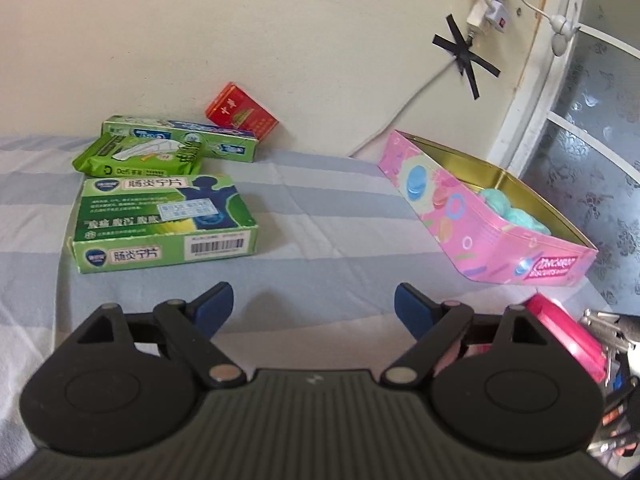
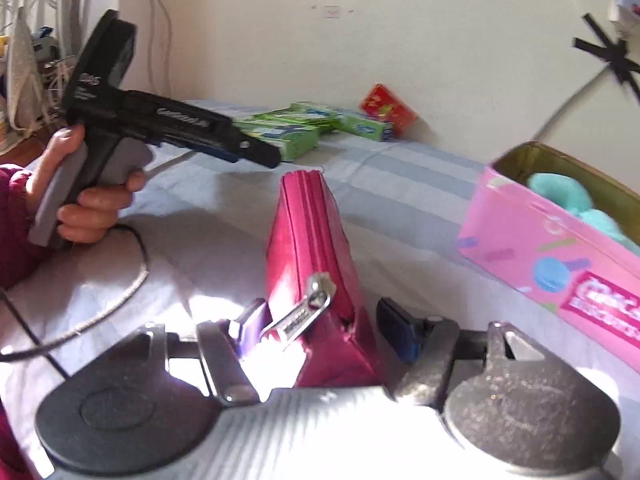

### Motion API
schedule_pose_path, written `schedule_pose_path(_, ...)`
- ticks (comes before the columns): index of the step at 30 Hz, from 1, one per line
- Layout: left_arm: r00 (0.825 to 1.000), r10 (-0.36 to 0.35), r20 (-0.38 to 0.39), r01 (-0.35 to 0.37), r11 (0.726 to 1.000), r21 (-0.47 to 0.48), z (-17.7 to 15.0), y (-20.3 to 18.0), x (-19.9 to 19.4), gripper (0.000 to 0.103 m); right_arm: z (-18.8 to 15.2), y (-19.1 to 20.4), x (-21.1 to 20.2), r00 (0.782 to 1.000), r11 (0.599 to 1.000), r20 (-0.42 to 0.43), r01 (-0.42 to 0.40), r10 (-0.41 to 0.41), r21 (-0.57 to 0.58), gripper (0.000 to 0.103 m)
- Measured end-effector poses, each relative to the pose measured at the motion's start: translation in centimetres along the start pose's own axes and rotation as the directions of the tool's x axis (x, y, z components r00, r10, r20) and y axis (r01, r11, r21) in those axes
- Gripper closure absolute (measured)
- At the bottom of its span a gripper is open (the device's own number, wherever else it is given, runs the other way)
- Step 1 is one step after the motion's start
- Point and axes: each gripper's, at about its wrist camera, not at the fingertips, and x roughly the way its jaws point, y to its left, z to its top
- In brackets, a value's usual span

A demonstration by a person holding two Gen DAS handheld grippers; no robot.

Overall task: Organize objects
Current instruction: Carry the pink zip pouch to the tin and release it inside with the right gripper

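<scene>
Left gripper (image 1: 314,306) is being held with jaws spread, nothing between them, over the striped sheet (image 1: 320,208). A magenta zip pouch (image 2: 316,264) is standing between the right gripper's (image 2: 320,320) parted jaws, beside the pink tin (image 2: 560,252); contact cannot be told.

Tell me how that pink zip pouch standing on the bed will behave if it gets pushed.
The pink pouch stands on a narrow edge on soft bedding, so it would probably tip. It looks soft and glossy, likely squashing and perhaps slipping. Its zipper pull hangs loose and may swing.
</scene>
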Motion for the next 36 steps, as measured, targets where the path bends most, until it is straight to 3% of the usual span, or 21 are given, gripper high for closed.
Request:
schedule_pose_path(2, 1.000, -0.011, -0.022, 0.010, 1.000, -0.008, -0.1, -0.3, 0.1, 0.014, -0.8, -1.3, -0.7, 0.995, 0.993, 0.008, 0.102, -0.102, 0.062, 0.031)
schedule_pose_path(6, 0.995, -0.095, -0.035, 0.093, 0.994, -0.063, -0.3, -1.5, -0.7, 0.014, -2.6, -3.3, -3.0, 0.993, 0.977, 0.058, 0.090, -0.103, 0.192, 0.026)
schedule_pose_path(10, 0.977, -0.206, -0.053, 0.200, 0.975, -0.097, -0.5, -3.9, -1.3, 0.014, -3.7, -3.1, -3.6, 0.992, 0.975, 0.066, 0.091, -0.106, 0.202, 0.026)
schedule_pose_path(12, 0.967, -0.246, -0.065, 0.241, 0.968, -0.074, -0.6, -5.7, -1.2, 0.015, -3.8, -2.9, -3.8, 0.991, 0.976, 0.078, 0.091, -0.109, 0.199, 0.026)
schedule_pose_path(18, 0.952, -0.276, -0.132, 0.287, 0.955, 0.074, -0.6, -11.1, 0.9, 0.014, -4.9, -2.5, -4.6, 0.990, 0.971, 0.076, 0.098, -0.117, 0.219, 0.025)
schedule_pose_path(22, 0.932, -0.312, -0.185, 0.331, 0.940, 0.084, -0.8, -13.0, 3.1, 0.006, -6.0, -2.8, -5.5, 0.989, 0.959, 0.071, 0.104, -0.127, 0.262, 0.025)
schedule_pose_path(25, 0.916, -0.333, -0.223, 0.364, 0.925, 0.113, -1.5, -14.4, 4.6, 0.006, -6.2, -3.1, -5.7, 0.990, 0.956, 0.086, 0.083, -0.111, 0.282, 0.037)
schedule_pose_path(26, 0.910, -0.341, -0.237, 0.375, 0.920, 0.116, -1.8, -14.8, 5.0, 0.008, -6.2, -3.1, -5.6, 0.991, 0.957, 0.093, 0.067, -0.097, 0.283, 0.046)
schedule_pose_path(28, 0.933, -0.302, -0.197, 0.334, 0.930, 0.157, -1.8, -15.9, 5.0, 0.008, -5.8, -3.0, -5.0, 0.988, 0.954, 0.077, 0.104, -0.130, 0.280, 0.059)
schedule_pose_path(29, 0.941, -0.287, -0.176, 0.318, 0.930, 0.183, -1.5, -16.3, 4.8, 0.012, -5.8, -3.3, -4.9, 0.988, 0.951, 0.073, 0.109, -0.136, 0.290, 0.072)
schedule_pose_path(31, 0.944, -0.295, -0.147, 0.321, 0.926, 0.202, -0.3, -16.7, 4.0, 0.020, -5.8, -4.0, -5.2, 0.989, 0.945, 0.100, 0.076, -0.113, 0.319, 0.076)
schedule_pose_path(36, 0.939, -0.334, -0.086, 0.345, 0.906, 0.244, 2.5, -17.9, 2.8, 0.020, -5.1, -4.1, -6.4, 0.972, 0.953, 0.182, 0.088, -0.145, 0.289, 0.078)
